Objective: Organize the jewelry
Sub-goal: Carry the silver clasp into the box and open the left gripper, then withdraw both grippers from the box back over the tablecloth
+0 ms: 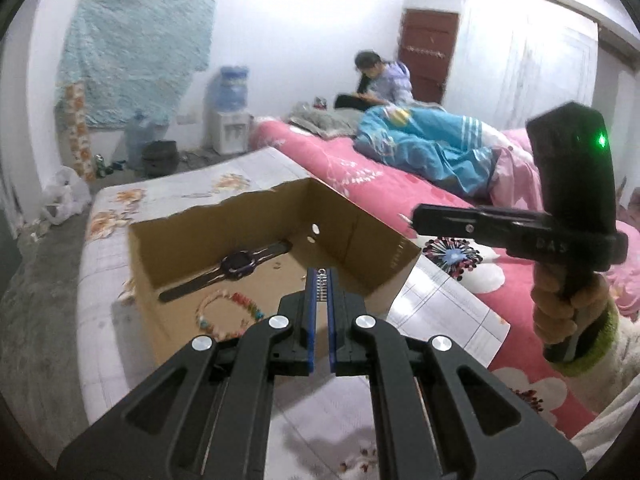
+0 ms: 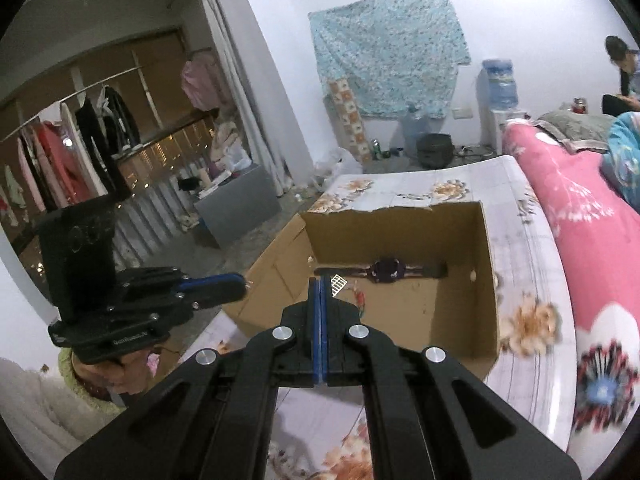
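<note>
An open cardboard box (image 1: pixel 352 216) (image 2: pixel 488 260) stands on a floral-covered table (image 1: pixel 180 196) (image 2: pixel 400 184). On its floor lie a dark wristwatch (image 1: pixel 238 264) (image 2: pixel 386 271) and a bracelet of coloured beads (image 1: pixel 224 316) (image 2: pixel 361 300). My left gripper (image 1: pixel 320 276) (image 2: pixel 243 280) hovers shut over the box's near side. A small silver ladder-patterned piece (image 1: pixel 323 286) shows in the slit at its tips; I cannot tell whether it is pinched or lying below. My right gripper (image 2: pixel 320 280) (image 1: pixel 412 220) is shut with its pads touching, and a silver grid piece (image 2: pixel 338 284) sits just beside its tip.
A pink flowered bed (image 1: pixel 360 176) (image 2: pixel 580 220) borders the table on the right, with a blue quilt and a seated person (image 1: pixel 380 80) at its far end. A printed sheet (image 1: pixel 448 312) lies beside the box. A water dispenser (image 2: pixel 498 96) and a clothes rail (image 2: pixel 80 120) stand beyond.
</note>
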Action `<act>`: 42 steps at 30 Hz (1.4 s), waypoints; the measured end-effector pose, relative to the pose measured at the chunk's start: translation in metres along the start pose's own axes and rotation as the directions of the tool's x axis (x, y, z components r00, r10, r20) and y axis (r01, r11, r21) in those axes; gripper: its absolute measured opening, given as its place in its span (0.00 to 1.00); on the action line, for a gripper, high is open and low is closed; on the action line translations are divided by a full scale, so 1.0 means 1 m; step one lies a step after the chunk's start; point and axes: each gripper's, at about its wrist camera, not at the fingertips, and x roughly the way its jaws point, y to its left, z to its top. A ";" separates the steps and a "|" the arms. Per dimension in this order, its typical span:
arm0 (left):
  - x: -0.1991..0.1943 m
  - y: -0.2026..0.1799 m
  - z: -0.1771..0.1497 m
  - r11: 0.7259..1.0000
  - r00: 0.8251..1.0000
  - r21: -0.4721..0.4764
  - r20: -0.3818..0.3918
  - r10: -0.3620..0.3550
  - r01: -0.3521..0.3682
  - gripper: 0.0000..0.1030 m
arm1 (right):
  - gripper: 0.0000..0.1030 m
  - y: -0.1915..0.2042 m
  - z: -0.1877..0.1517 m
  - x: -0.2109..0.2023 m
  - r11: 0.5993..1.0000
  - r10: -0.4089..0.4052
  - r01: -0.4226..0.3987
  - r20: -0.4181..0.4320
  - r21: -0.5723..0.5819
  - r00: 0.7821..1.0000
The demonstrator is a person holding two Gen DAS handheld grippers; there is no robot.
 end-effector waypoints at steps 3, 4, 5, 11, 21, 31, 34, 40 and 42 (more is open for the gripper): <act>0.035 0.011 0.020 1.000 0.995 -0.010 -0.100 -0.030 0.029 0.04 | 0.01 -0.019 0.016 0.027 0.999 0.026 -0.024 -0.072 0.027 0.997; 0.048 0.016 0.025 0.999 0.990 -0.025 -0.136 -0.035 0.032 0.04 | 0.01 -0.027 0.016 0.037 0.999 0.031 -0.027 -0.095 0.037 0.995; 0.065 0.023 0.028 0.998 0.982 -0.049 -0.186 -0.044 0.035 0.04 | 0.01 -0.036 0.017 0.049 0.998 0.043 -0.036 -0.132 0.053 0.990; 0.152 0.058 0.034 0.990 0.897 -0.138 -0.436 -0.073 0.014 0.04 | 0.01 -0.058 0.011 0.095 0.998 0.037 -0.024 -0.250 0.053 0.968; 0.213 0.069 0.031 0.988 0.811 -0.149 -0.583 -0.047 -0.049 0.14 | 0.02 -0.068 0.001 0.127 1.000 0.009 0.001 -0.385 0.026 0.923; 0.212 0.079 0.039 0.979 0.834 -0.190 -0.550 -0.042 -0.076 0.30 | 0.05 -0.075 0.006 0.109 0.998 0.002 0.017 -0.348 0.052 0.937; 0.189 0.076 0.048 0.978 0.868 -0.199 -0.494 -0.039 -0.069 0.35 | 0.26 -0.072 0.013 0.092 0.998 -0.011 0.026 -0.303 0.048 0.953; 0.113 0.049 0.060 0.989 0.934 -0.145 -0.357 -0.028 -0.026 0.65 | 0.47 -0.057 0.018 0.031 0.998 -0.061 0.065 -0.156 0.021 0.986; 0.079 0.039 0.058 0.992 0.955 -0.128 -0.296 -0.033 -0.006 0.74 | 0.52 -0.050 0.013 0.005 0.997 -0.068 0.070 -0.102 0.017 0.993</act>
